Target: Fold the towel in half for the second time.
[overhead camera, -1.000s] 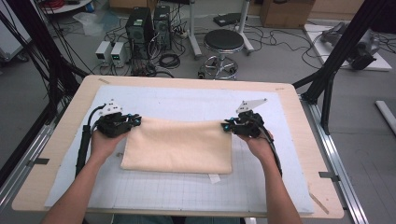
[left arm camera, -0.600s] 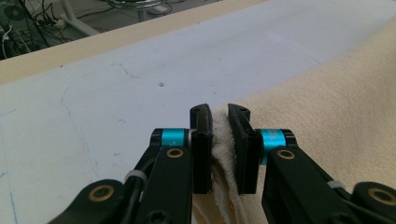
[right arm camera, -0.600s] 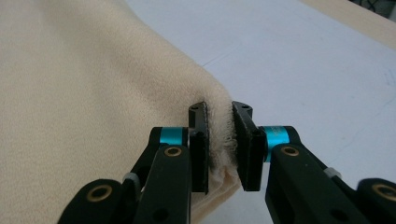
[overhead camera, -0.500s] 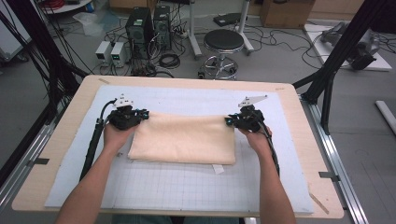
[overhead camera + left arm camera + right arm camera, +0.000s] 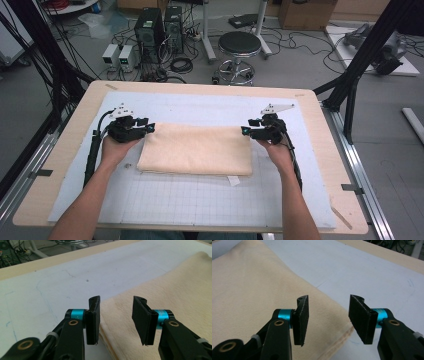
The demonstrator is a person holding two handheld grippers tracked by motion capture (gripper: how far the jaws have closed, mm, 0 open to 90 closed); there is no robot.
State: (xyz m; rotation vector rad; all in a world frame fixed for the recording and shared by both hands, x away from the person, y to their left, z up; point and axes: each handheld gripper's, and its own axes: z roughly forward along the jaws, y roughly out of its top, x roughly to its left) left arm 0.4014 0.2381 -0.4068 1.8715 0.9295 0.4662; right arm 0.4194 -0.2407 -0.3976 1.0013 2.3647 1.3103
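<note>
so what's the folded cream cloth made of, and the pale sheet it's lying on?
Folded cream cloth: looks like soft, matte, napped fabric, perhaps fleece or flannel; fuzzy surface, stitched hem, small tag. Pale gridded sheet: seems a smooth, thin mat, possibly vinyl or paper; faint printed grid, lies flat on the board.

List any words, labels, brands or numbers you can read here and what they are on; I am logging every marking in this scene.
No text can be read in any view.
White tag at the near edge of the folded cream towel: too small to read.
Two grey boxes on the floor beyond the table: front displays blurred.
Gridded white mat: printed lines, no legible numbers.
</note>
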